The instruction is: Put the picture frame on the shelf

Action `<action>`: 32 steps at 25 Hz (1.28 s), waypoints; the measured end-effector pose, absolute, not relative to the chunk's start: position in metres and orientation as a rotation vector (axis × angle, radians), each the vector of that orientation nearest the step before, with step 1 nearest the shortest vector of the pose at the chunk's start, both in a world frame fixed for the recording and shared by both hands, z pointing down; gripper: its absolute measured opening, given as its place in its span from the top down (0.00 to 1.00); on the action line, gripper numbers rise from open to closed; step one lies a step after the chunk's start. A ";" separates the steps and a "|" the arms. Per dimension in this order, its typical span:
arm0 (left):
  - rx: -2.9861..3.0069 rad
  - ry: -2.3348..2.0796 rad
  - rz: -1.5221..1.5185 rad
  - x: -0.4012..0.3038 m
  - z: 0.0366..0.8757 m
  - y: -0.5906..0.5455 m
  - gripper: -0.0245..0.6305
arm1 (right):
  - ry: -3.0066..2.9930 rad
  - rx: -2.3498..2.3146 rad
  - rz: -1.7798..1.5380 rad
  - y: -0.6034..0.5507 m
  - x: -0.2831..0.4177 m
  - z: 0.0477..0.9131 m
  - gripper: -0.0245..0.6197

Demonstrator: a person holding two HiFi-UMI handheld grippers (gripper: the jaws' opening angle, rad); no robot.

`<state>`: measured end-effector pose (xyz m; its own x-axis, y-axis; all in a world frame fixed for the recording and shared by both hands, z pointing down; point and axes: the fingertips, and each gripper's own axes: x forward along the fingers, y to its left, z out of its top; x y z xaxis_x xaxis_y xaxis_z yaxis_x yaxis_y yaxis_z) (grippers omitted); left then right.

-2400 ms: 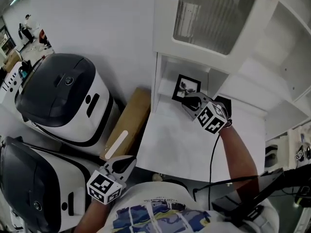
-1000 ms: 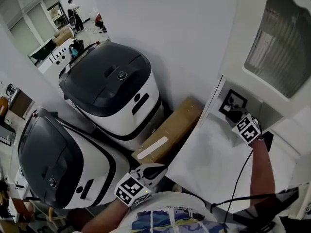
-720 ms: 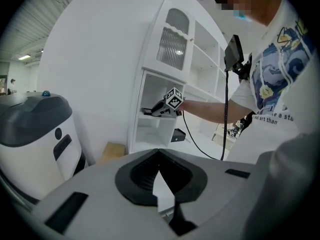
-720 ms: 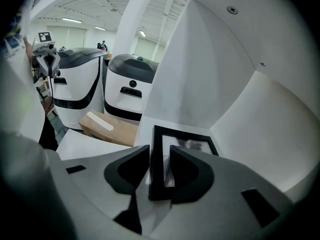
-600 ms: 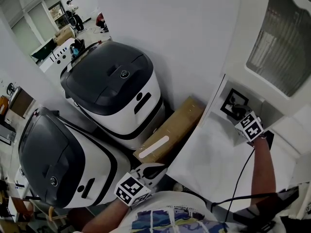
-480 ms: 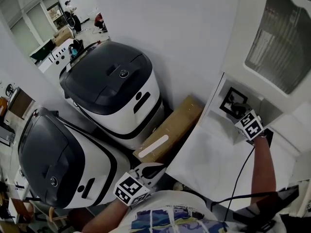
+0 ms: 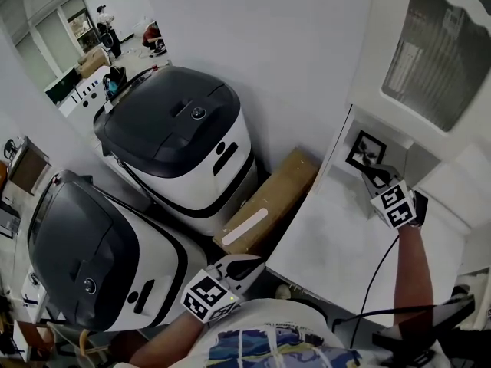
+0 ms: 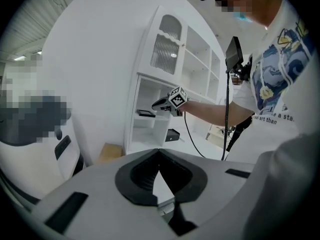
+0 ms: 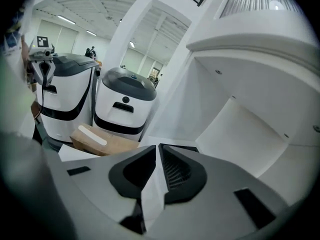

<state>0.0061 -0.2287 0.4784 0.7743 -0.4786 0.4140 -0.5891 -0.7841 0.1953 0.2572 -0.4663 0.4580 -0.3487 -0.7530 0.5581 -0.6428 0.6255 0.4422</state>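
Claw, head view: our right claw [image 7: 374, 176] hangs just beside the black-edged picture frame [image 7: 365, 150], which stands on the white shelf [image 7: 337, 213].
Left gripper view: we see the left claw [image 8: 159, 151] closed and empty.
Right gripper view: its jaws have just been closing; a slit remains, with nothing between.

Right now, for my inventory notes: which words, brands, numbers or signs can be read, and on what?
"art than": person's T-shirt, rest cut off.
Left marker cube, right marker cube: square codes, no words.
Machine badge, cardboard box strip: too small to read.
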 end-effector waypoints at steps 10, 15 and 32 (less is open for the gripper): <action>2.700 -0.746 0.461 -0.009 0.474 -0.189 0.94 | -2.128 1.148 -0.109 -0.366 0.218 0.469 0.91; 2.712 -0.715 0.455 -0.021 0.475 -0.165 0.94 | -2.168 1.158 -0.057 -0.311 0.184 0.480 0.92; 2.757 -0.540 0.448 -0.046 0.479 -0.097 0.94 | -2.218 1.249 0.117 -0.164 0.115 0.501 0.92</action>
